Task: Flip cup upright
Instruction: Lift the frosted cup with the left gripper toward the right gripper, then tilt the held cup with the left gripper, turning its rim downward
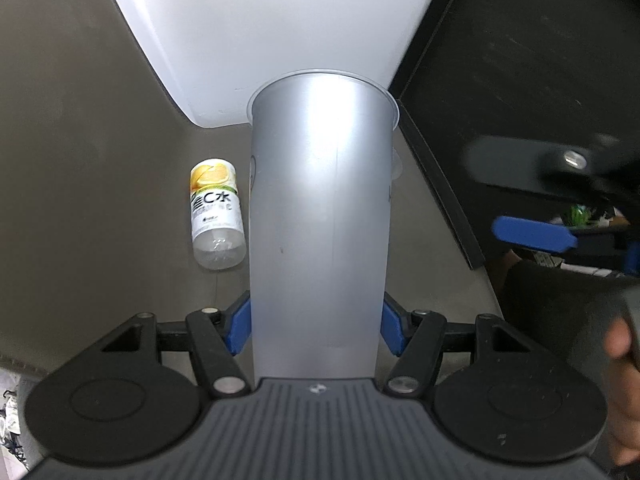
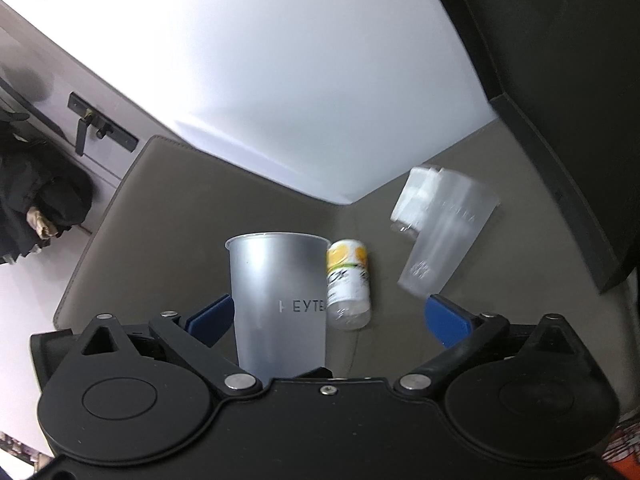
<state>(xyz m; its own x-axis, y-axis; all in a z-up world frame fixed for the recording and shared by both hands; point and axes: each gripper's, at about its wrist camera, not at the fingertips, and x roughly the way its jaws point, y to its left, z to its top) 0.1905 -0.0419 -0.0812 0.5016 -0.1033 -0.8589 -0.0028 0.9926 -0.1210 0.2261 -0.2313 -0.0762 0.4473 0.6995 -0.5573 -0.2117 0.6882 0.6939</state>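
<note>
Left wrist view: sits right behind its own fingers, looking forward and down along the frosted cup (image 1: 320, 220), very close.
Right wrist view: further back, tilted, facing the grey mat (image 2: 168, 208).
Shared: cup (image 2: 276, 292), lemon bottle (image 1: 216, 214) (image 2: 349, 280), white wall.

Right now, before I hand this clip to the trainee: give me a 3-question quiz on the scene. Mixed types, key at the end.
1. True or false: the left gripper has its blue pads on either side of the frosted cup.
2. How does the lemon-label bottle sit? A) standing upright B) lying on its side C) held in a gripper
3. Fill in: the right gripper has its jaws ___.

Key: 1 true; 2 B; 3 open
</note>
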